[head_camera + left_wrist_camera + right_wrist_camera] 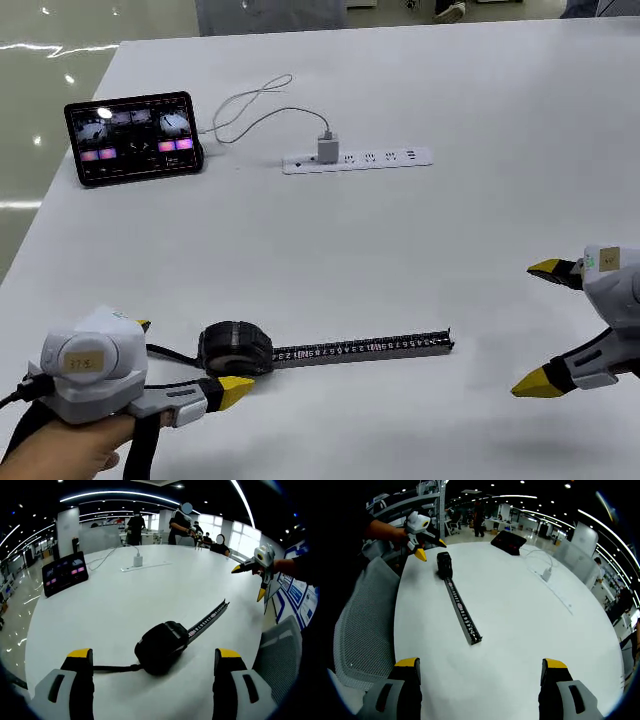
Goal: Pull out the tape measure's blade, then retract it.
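**White worktop, tape measure lying with its blade drawn out**

White and wide, the worktop (400,240) sits in a large lit hall, with people (134,527) standing beyond its far edge. Near the front edge lies the tape measure (235,348), a round black case resting on the surface. Its blade (365,348) lies flat, reaching out to the person's right. The blade is dark with pale numbers along it and ends in a small hook. A thin black strap (112,668) trails from the back of the case.

The left gripper (190,357) hovers just behind the case. Its yellow-tipped jaws are spread wide to either side and grip nothing. The right gripper (538,325) hangs well past the blade's end, jaws also spread and empty.

Further back, well apart from the tape measure, a tablet (135,137) stands propped with its screen lit. A white power strip (357,159) lies nearby with a charger (328,148) plugged in. A pale cable (255,110) loops from it toward the tablet. A grey mesh chair (365,625) sits at the worktop's edge.
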The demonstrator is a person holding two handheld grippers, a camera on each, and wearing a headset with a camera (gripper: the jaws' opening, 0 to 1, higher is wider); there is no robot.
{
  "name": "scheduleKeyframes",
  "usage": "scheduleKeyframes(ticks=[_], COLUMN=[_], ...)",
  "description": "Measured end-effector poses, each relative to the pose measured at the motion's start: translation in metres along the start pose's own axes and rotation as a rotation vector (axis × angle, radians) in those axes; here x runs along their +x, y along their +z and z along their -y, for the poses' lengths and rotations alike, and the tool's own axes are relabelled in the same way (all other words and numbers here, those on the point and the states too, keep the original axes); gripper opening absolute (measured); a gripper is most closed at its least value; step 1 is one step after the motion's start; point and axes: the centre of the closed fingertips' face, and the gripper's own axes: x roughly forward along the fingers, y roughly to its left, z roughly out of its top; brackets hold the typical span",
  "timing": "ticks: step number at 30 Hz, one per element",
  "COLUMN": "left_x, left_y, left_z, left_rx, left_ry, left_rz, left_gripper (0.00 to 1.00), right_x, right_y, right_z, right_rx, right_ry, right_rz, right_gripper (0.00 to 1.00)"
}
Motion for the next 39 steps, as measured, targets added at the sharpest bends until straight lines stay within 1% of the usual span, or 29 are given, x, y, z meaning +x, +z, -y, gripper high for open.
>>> scheduleKeyframes(ticks=[6,11,13,15,17,18,25,26,27,28,30,31,33,35,36,37,39], left_x=[0.007,0.013,0.015,0.017,0.019,0.020,0.023,0.024,0.024,0.025,0.026,0.025,0.025,0.026,0.028,0.029,0.030], left_y=[0.001,0.004,0.006,0.008,0.010,0.010,0.012,0.012,0.012,0.013,0.015,0.017,0.021,0.020,0.020,0.018,0.019], left_z=[0.002,0.003,0.004,0.005,0.007,0.008,0.009,0.009,0.009,0.008,0.009,0.008,0.006,0.004,0.003,0.003,0.002], left_rx=[-0.004,-0.005,-0.029,-0.077,-0.092,-0.096,-0.078,-0.088,-0.092,-0.092,-0.084,-0.081,-0.056,-0.087,-0.125,-0.140,-0.139], left_ry=[0.018,0.046,0.052,0.059,0.063,0.070,0.122,0.131,0.135,0.145,0.161,0.178,0.209,0.223,0.228,0.233,0.244], left_rz=[0.013,0.020,0.033,0.044,0.056,0.055,0.060,0.059,0.059,0.061,0.070,0.080,0.105,0.112,0.118,0.117,0.128], left_gripper=[0.99,0.99,0.98,0.99,0.99,0.99,0.99,0.99,0.99,0.99,0.99,0.99,0.99,0.99,0.99,0.99,0.99], right_x=[0.007,0.012,0.014,0.016,0.019,0.021,0.028,0.029,0.030,0.031,0.033,0.034,0.037,0.040,0.041,0.043,0.046], right_y=[0.002,0.007,0.009,0.010,0.008,0.007,0.008,0.010,0.014,0.017,0.017,0.018,0.022,0.025,0.027,0.028,0.030], right_z=[0.002,0.006,0.007,0.008,0.008,0.007,0.006,0.007,0.008,0.007,0.009,0.010,0.013,0.014,0.015,0.015,0.015], right_rx=[-0.027,-0.036,-0.021,-0.020,-0.034,-0.042,-0.075,-0.096,-0.124,-0.144,-0.137,-0.144,-0.167,-0.167,-0.170,-0.173,-0.180], right_ry=[0.024,0.039,0.055,0.061,0.065,0.074,0.098,0.100,0.096,0.104,0.104,0.104,0.094,0.094,0.096,0.096,0.097], right_rz=[-0.022,-0.026,-0.019,-0.023,-0.035,-0.044,-0.066,-0.062,-0.046,-0.035,-0.049,-0.053,-0.046,-0.047,-0.048,-0.046,-0.048], right_gripper=[0.99,0.99,0.99,0.99,0.99,0.99,0.99,0.99,0.99,0.99,0.99,0.99,0.99,0.99,0.99,0.99,0.99])
